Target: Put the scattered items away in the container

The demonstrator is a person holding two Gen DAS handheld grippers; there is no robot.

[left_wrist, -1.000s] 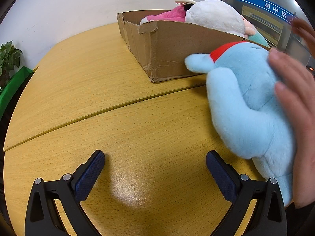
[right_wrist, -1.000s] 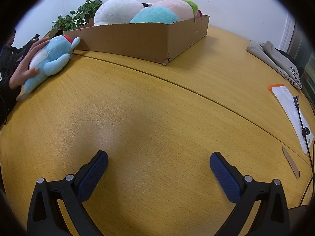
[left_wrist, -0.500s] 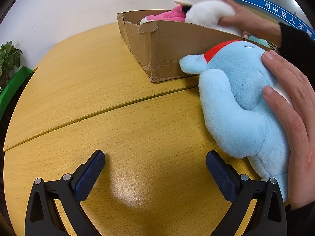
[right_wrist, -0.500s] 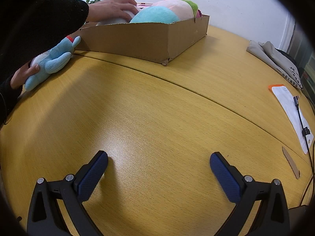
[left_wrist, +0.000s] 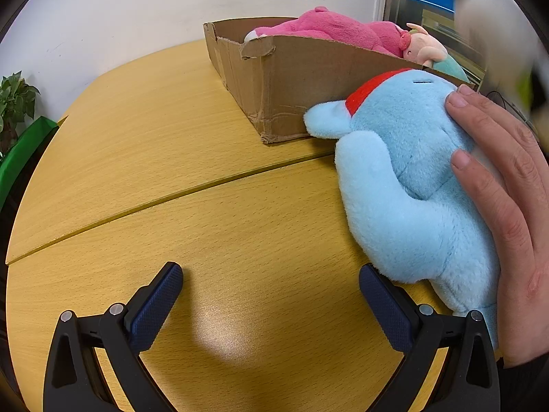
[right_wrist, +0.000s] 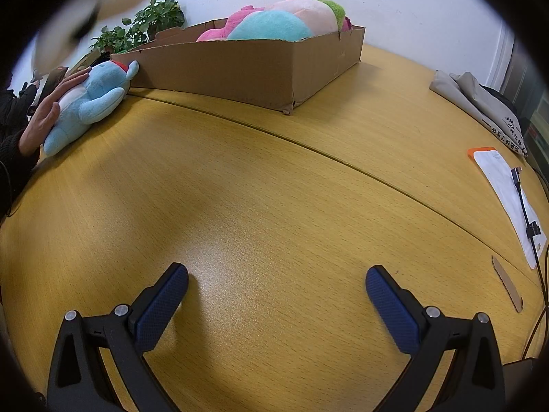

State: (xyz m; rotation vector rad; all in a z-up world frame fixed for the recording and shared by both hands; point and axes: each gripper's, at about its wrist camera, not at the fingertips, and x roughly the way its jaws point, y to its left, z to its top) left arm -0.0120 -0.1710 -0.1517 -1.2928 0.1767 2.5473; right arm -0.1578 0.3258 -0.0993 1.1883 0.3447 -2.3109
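Note:
A light blue plush toy (left_wrist: 408, 185) with a red collar lies on the wooden table (left_wrist: 171, 171) against the cardboard box (left_wrist: 291, 79); a bare hand (left_wrist: 507, 206) rests on it. It also shows far left in the right wrist view (right_wrist: 85, 103). The box (right_wrist: 247, 68) holds pink (left_wrist: 329, 31), teal (right_wrist: 271, 25) and peach (right_wrist: 308, 10) plush toys. My left gripper (left_wrist: 271, 288) is open and empty, its right finger just beside the blue toy's lower end. My right gripper (right_wrist: 276, 292) is open and empty over bare table. A blurred white object (right_wrist: 85, 7) is in the air at top left.
A potted plant (right_wrist: 144, 27) stands behind the box. Folded grey cloth (right_wrist: 480, 103), a white sheet with an orange edge (right_wrist: 504, 185), a cable (right_wrist: 525, 206) and a cardboard strip (right_wrist: 507, 285) lie at the table's right side. A green plant (left_wrist: 13, 103) is at far left.
The white plush has been lifted out of the box by a hand and now blurs through the air. The blue toy and both grippers have stayed in place.

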